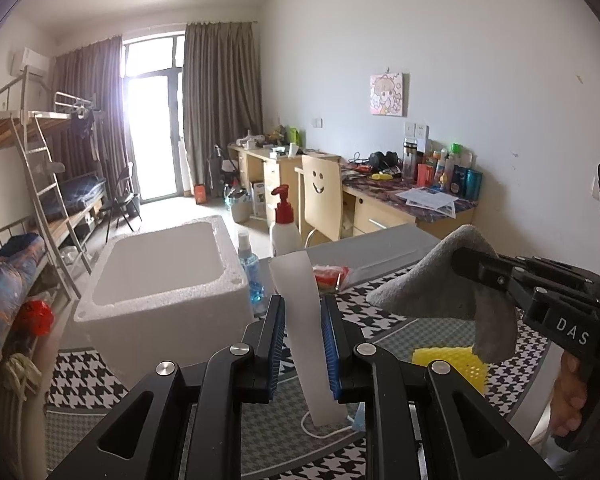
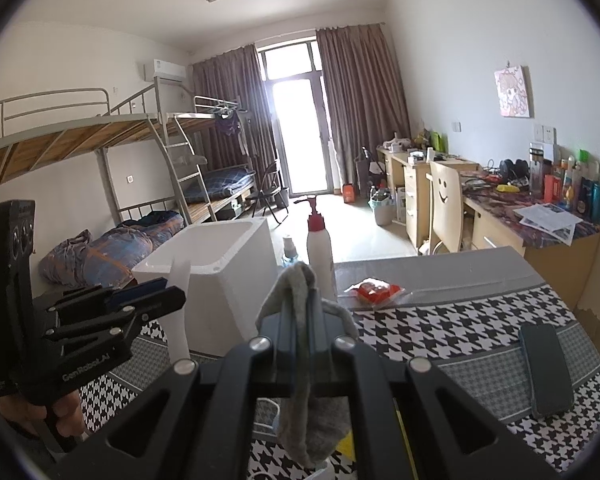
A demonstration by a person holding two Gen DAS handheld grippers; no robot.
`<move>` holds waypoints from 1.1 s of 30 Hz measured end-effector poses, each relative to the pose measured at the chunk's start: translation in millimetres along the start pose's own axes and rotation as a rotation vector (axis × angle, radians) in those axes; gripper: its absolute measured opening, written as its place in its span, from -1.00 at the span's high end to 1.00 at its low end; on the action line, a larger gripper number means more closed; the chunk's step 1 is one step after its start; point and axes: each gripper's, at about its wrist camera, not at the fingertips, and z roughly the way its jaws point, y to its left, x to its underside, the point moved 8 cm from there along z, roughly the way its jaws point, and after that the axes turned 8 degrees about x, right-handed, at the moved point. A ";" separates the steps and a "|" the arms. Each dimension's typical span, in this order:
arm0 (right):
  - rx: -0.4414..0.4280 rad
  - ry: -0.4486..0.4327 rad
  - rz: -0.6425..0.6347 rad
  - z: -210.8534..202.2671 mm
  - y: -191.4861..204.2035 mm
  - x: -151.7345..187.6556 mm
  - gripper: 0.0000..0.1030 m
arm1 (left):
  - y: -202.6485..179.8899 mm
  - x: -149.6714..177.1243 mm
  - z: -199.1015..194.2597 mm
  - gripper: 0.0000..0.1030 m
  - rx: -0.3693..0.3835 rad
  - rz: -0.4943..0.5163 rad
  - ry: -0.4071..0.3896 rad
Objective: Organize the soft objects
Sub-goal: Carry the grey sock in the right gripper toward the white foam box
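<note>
1. Tabletop (image 2: pixel 480 320), under a black-and-white houndstooth cover: it carries every item below; a bare grey strip runs along its far edge.
2. White foam box (image 1: pixel 160 276), open-topped and apparently empty, near the far left corner of the tabletop. Judged the likely receptacle for the soft objects.
3. Left hand-held gripper (image 1: pixel 300 344): jaws nearly together, pinching a white translucent strip (image 1: pixel 300 300) between the blue pads (image 1: pixel 329 344). The strip hangs clear of the tabletop beside the near wall of the box, its top rising above the jaws and its tail dropping below. It holds its shape, so it is judged light and flexible but springy; a grip near mid-length, as shown, should limit swinging.
4. Right hand-held gripper (image 2: pixel 306 332): jaws pressed together on a grey cloth (image 2: pixel 300 292), held aloft over the middle of the tabletop. The cloth folds over the jaws and droops below them. Judged light, limp and non-slippery; a pinch on a bunched fold is secure, though trailing ends may snag the box rim.
5. Dark phone (image 2: pixel 544 372), flat near the right edge.
6. Yellow item (image 1: pixel 452 364), partly hidden under the cloth.
7. Red packet (image 2: pixel 374 290), on the grey strip.
</note>
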 end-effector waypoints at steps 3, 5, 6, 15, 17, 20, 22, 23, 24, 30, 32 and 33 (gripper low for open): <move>-0.002 -0.004 0.000 1.3 1.7 -2.8 0.87 | -0.7 -3.8 1.3 0.61 -0.002 0.002 -0.004; 0.000 -0.004 -0.002 2.7 1.6 -4.6 0.87 | 0.0 -5.9 1.5 0.61 -0.006 0.005 -0.008; 0.000 -0.006 -0.002 3.1 1.7 -5.8 0.87 | 0.4 -6.8 1.0 0.61 -0.006 0.007 -0.011; 0.002 -0.013 0.001 9.3 2.9 -20.1 0.87 | 12.4 -18.8 2.5 0.61 -0.028 -0.002 -0.019; -0.001 -0.015 -0.003 10.7 4.7 -21.9 0.87 | 15.9 -20.5 3.9 0.61 -0.032 -0.005 -0.018; -0.003 -0.024 -0.008 10.7 6.1 -25.9 0.87 | 18.6 -24.8 5.0 0.61 -0.038 -0.006 -0.022; -0.008 -0.026 -0.007 11.0 6.3 -29.1 0.87 | 21.0 -28.9 6.3 0.61 -0.047 -0.001 -0.023; -0.008 -0.027 -0.009 11.2 6.4 -30.4 0.87 | 21.8 -30.8 6.6 0.61 -0.048 0.001 -0.025; -0.006 -0.029 -0.011 11.5 6.8 -31.8 0.87 | 23.2 -32.6 6.8 0.61 -0.051 0.003 -0.028; 0.003 -0.029 -0.024 16.8 10.7 -36.5 0.87 | 34.0 -41.1 8.7 0.61 -0.066 -0.005 -0.036; 0.003 -0.029 -0.024 18.6 11.0 -38.6 0.87 | 38.3 -44.3 8.4 0.61 -0.077 -0.008 -0.042; 0.002 -0.029 -0.025 19.5 11.6 -39.7 0.87 | 39.9 -45.4 8.9 0.61 -0.080 -0.010 -0.042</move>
